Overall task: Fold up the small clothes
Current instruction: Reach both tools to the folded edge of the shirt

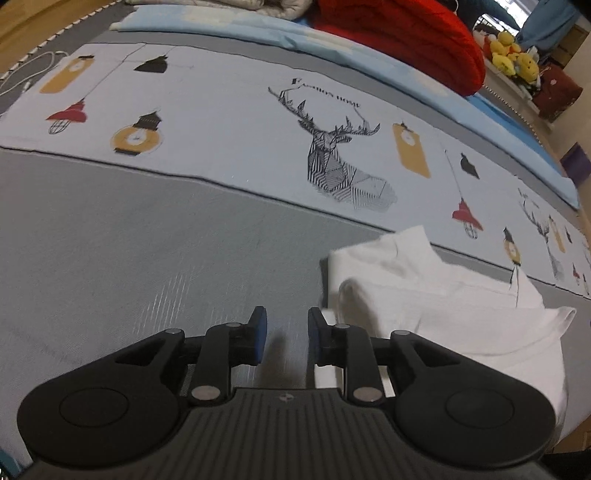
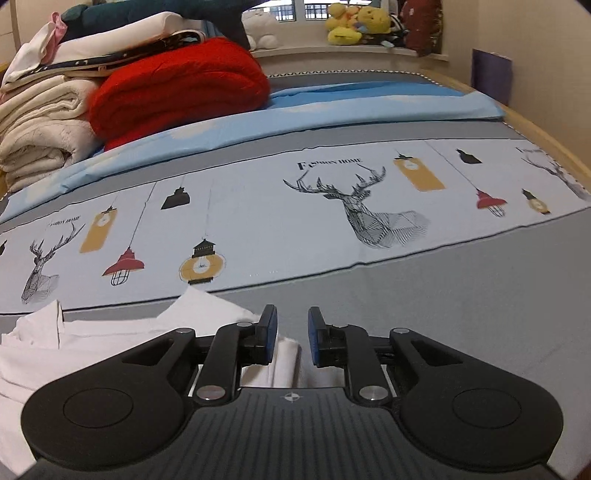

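Hidden or unclear: near part of the white garment (image 1: 443,314) is covered by the tong bodies in both views; its full outline and type cannot be made out. Far stack of bedding is cut off at the frame edge. The fine lettering above the deer print is only partly legible.

Left tongs (image 1: 283,334): slightly parted, blue pads facing, nothing between them; bare grey bedspread shows in the gap. The garment lies just to their right, its near-left edge beside and passing under the right finger; contact cannot be told.

Right tongs (image 2: 292,334): slightly parted, gripping nothing. A folded white edge of the garment (image 2: 110,332) lies below the gap and under the left finger, the rest spreading away to the left.

Garment: soft white knit, rumpled, layered folds, one dark seam line, lying on the near grey band of the bed.

Bedspread (image 2: 461,295): matte grey weave; a pale band printed with a line-drawn deer head (image 2: 369,214), and yellow, red and black lanterns.

Far side: light blue sheet (image 2: 332,107), fluffy red blanket (image 2: 177,85), cream quilts (image 2: 40,133), yellow plush toys (image 2: 354,22) on a ledge.
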Demonstrator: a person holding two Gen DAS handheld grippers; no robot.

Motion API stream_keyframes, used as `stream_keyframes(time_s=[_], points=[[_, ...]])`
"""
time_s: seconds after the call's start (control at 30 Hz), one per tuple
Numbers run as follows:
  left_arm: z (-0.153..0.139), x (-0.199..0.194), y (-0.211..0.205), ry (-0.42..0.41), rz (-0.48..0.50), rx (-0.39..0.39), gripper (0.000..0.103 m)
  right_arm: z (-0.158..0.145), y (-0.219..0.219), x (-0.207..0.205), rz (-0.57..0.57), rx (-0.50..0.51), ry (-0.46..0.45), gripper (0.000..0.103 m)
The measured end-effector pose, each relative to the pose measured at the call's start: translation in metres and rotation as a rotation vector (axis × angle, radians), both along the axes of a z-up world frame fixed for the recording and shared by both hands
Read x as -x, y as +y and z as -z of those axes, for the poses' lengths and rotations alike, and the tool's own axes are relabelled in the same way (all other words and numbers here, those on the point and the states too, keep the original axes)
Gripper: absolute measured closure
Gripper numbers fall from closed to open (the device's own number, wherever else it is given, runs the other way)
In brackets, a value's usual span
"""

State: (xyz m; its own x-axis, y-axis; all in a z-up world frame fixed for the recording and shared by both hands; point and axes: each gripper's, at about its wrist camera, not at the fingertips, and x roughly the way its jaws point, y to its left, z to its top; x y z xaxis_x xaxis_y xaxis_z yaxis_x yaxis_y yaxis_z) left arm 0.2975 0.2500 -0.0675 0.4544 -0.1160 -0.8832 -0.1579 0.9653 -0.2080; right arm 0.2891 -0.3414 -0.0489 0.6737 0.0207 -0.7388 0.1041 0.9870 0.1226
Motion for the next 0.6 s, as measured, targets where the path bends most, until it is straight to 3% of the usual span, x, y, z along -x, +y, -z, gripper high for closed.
stream_keyframes(time_s=[0.13,0.43,0.6], points=[[-0.002,0.014,-0.003,0.007,-0.009,-0.015,0.067,-0.004,0.005,0.018,-0.019,0.008,0.0,0.082],[-0.012,0.022,-0.008,0.027,0.007,-0.034,0.063,-0.013,0.008,0.039,-0.046,0.043,-0.002,0.08],[-0.007,0.02,-0.014,0.048,0.077,-0.028,0.052,-0.008,0.002,0.036,-0.03,0.023,0.03,0.079]])
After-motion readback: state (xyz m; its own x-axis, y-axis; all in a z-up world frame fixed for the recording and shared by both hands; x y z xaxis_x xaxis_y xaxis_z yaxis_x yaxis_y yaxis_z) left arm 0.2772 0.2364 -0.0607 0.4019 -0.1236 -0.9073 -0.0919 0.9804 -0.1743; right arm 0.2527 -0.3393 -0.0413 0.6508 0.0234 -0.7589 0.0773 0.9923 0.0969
